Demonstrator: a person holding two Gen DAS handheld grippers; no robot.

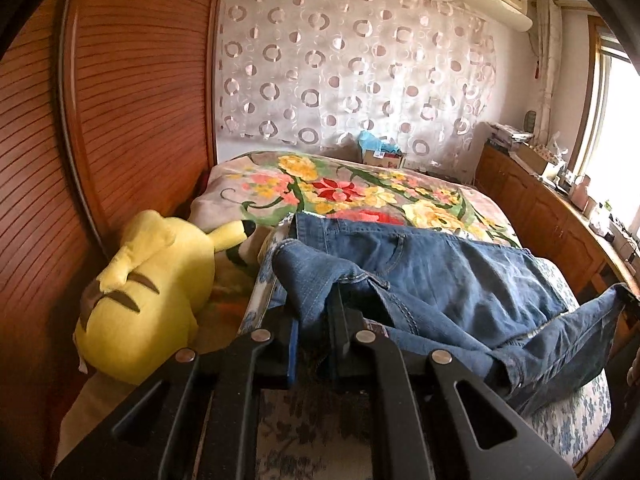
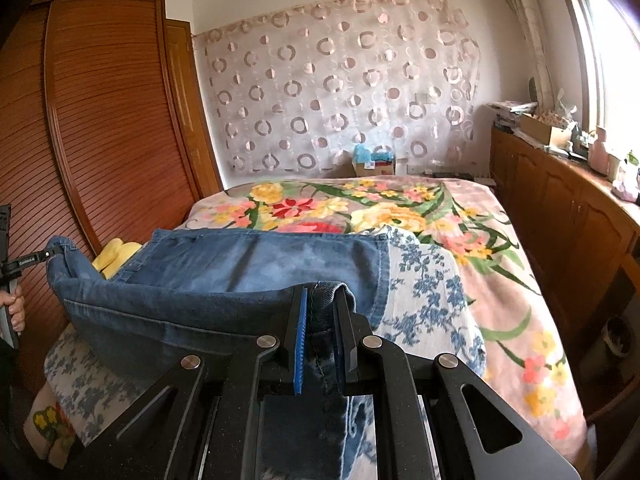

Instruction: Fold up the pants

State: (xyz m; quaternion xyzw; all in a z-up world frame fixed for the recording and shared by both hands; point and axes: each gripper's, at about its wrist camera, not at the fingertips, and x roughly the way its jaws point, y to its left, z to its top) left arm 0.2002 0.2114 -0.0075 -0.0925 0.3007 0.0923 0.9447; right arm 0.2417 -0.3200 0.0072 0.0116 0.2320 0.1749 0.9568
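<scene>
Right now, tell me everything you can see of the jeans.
The jeans are blue denim with pale stitching, a pocket seam showing. They lie partly on the bed's floral blanket, with the near end lifted. The left gripper and right gripper are each shut on a hem, the fabric sagging between them.

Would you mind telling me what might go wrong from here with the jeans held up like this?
The left gripper and right gripper each pinch only a small bunch of the jeans, so heavy denim could slip free. The lifted edge sags between them, so the fold may land crooked. The plush toy lies close and could get snagged.
</scene>
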